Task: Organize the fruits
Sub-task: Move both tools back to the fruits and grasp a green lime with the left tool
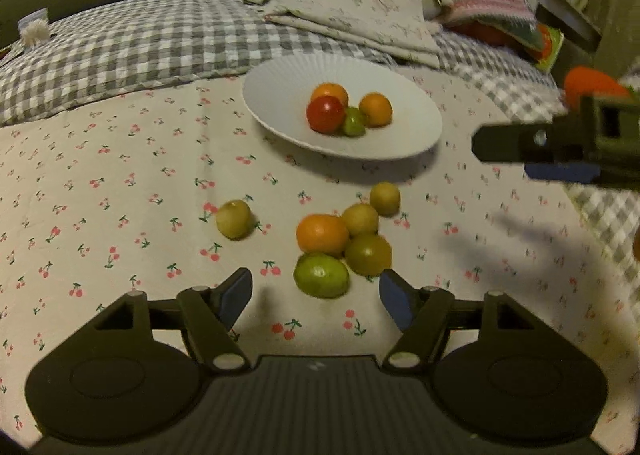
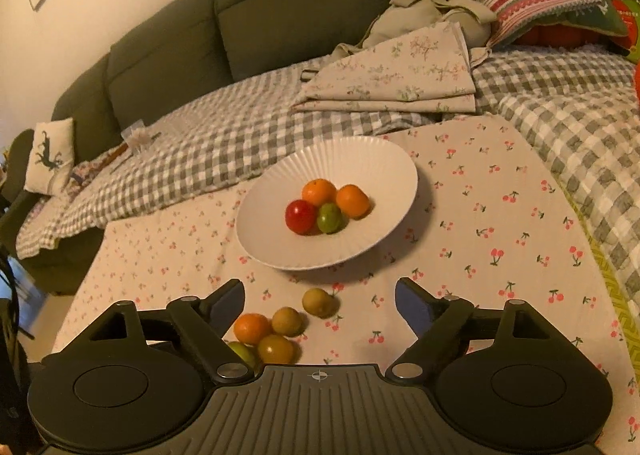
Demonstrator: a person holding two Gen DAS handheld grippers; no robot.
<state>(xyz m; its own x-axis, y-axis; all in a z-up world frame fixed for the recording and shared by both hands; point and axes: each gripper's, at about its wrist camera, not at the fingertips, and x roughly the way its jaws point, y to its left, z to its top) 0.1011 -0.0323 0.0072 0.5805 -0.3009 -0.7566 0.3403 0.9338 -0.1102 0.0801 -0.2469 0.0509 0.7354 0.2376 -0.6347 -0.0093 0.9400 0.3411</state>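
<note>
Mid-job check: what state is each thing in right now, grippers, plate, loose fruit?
Left gripper: open, empty, just short of the lime.
Right gripper: open, empty, above the cloth.
Plate: upright on cloth, holding four fruits.
Loose fruit: six on cloth, five clustered, one apart.

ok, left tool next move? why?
Probably ease the open left tool forward and down around the round green fruit: it lies nearest, just ahead between the fingers, and loose on the cherry-print cloth, while the white ribbed plate holds four.
</note>
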